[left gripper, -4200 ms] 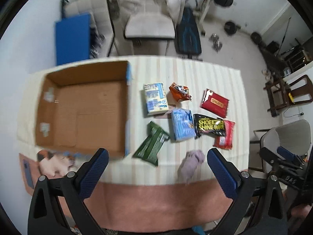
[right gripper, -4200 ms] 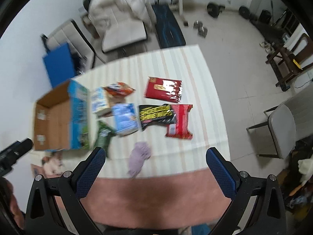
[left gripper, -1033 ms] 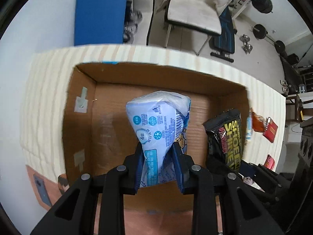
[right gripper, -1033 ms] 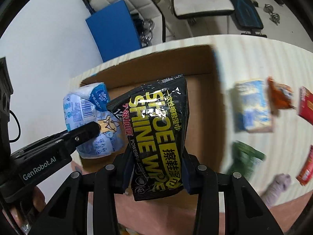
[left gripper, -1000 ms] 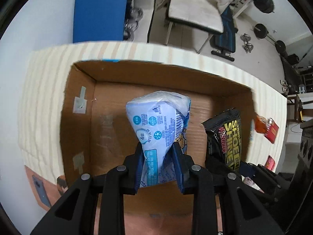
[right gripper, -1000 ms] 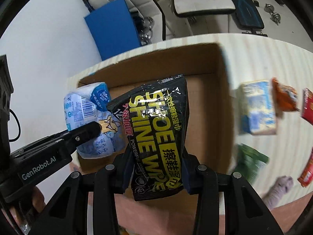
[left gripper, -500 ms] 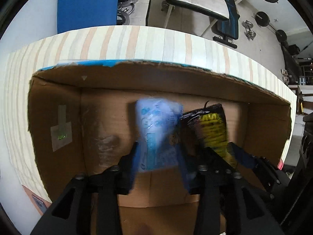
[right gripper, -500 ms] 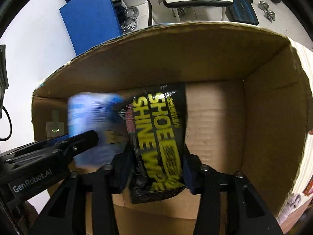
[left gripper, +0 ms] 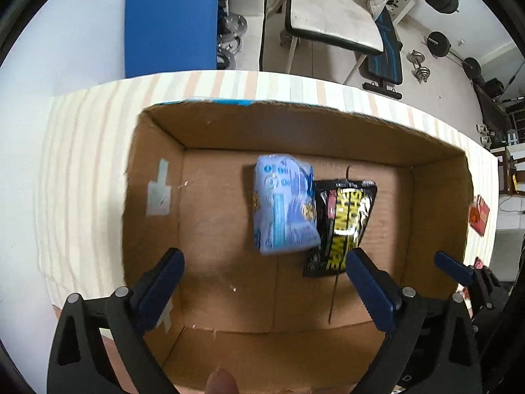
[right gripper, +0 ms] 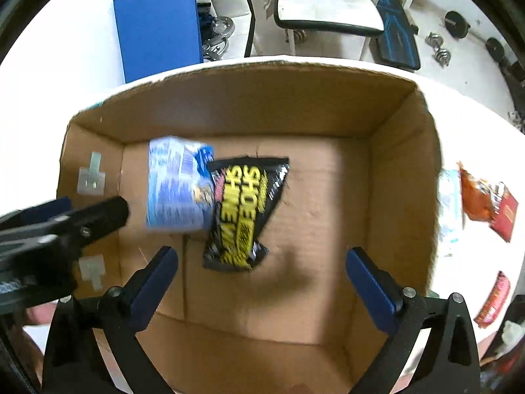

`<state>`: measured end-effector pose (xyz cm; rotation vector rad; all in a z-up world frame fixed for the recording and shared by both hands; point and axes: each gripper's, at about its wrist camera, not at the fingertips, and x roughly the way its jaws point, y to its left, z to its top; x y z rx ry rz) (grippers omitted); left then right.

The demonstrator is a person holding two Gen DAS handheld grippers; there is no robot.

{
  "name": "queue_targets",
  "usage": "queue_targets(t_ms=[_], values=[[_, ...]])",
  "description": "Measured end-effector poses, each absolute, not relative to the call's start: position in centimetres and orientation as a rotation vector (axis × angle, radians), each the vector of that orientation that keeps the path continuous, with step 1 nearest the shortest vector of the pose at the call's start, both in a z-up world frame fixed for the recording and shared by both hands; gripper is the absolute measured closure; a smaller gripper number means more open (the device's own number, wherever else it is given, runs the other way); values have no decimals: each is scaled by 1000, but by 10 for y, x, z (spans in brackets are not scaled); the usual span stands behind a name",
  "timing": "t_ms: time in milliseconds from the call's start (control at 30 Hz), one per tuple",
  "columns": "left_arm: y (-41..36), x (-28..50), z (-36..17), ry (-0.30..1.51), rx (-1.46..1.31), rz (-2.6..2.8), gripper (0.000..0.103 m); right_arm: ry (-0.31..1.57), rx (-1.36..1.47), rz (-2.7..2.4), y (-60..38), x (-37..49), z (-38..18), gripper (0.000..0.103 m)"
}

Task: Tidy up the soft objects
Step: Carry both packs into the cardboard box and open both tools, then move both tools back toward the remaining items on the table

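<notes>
— Packets first: where are they lying?
— Both are sitting on the floor of the cardboard box [left gripper: 157, 170]. The light blue packet [left gripper: 283, 205] is lying toward the middle, and the black packet with yellow lettering [left gripper: 343, 223] is resting just to its right, their edges touching; the blue one is overlapping the black one a little.
— Is anything gripping them?
— No. The left gripper [left gripper: 264, 287] is hovering over the near part of the box with its blue-padded fingers spread wide, nothing between them. The right gripper [right gripper: 262, 282] is doing the same, jaws wide apart, empty, above the box floor.
— Is the right camera showing the same layout?
— Yes: blue packet [right gripper: 177, 185] on the left, black packet [right gripper: 244, 211] leaning against it, both blurred. The left tool's black finger is poking in from the left edge of that view, near the blue packet.
— And outside the box?
— The box is standing on a striped tablecloth [left gripper: 78, 170]. To its right, an orange packet [right gripper: 477, 195] and a red packet [right gripper: 503, 215] are lying on the table, well apart from the two in the box.
</notes>
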<state>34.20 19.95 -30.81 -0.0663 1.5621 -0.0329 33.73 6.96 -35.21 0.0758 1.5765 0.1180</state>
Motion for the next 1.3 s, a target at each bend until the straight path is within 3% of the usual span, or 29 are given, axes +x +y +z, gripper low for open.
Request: queue_targets(t_ms=[567,867,1067,1300], values=[[174,257,-224,1366,-44,68,2,1450,124,185,33,266,-276,0],[89,269,-177,1286,30,-22,2,1353,275,191,-36,254,-224,0],[-7,308,-205,1400,45,-173,2,1341,338,24,-134,249,-218,0],[-113,347,-303,1620,149,-208,2,1378,430,-222,-264,238,-250,0]])
